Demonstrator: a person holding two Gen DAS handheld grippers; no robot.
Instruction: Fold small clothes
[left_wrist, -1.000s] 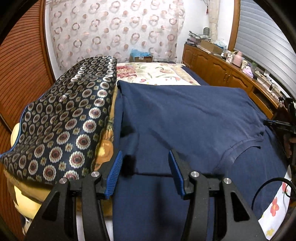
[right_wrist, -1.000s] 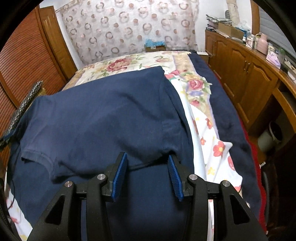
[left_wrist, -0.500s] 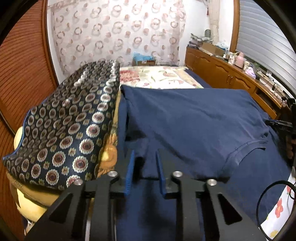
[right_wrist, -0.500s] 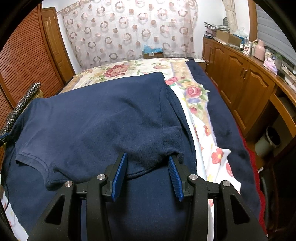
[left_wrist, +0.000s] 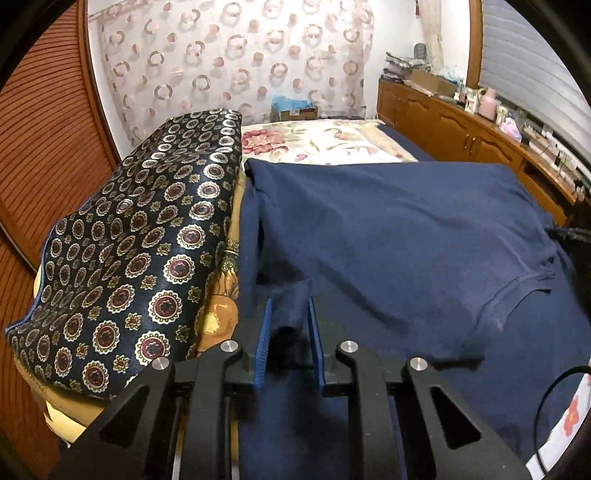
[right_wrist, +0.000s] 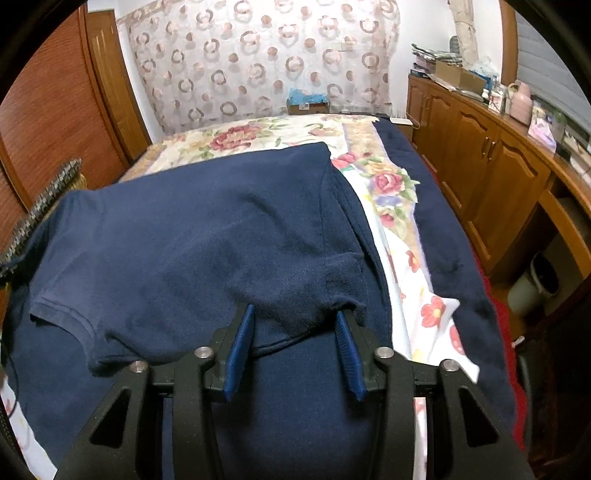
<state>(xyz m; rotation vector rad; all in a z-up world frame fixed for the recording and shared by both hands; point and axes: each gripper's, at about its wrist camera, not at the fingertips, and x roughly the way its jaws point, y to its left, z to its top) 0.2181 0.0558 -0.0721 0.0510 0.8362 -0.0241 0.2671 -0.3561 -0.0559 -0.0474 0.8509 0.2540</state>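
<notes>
- Navy T-shirt (left_wrist: 388, 236) lies on the bed (right_wrist: 399, 221); left gripper (left_wrist: 290, 314), at six o'clock, has just closed on a sleeve.
- Right gripper (right_wrist: 295, 321), closing, straddles the shoulder without pinching it; a lift now could leave that side behind.

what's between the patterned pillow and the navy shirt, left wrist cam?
A strip of yellow-orange cushion, wedged under the patterned pillow and abutting the navy shirt. Left wrist view only.
</notes>
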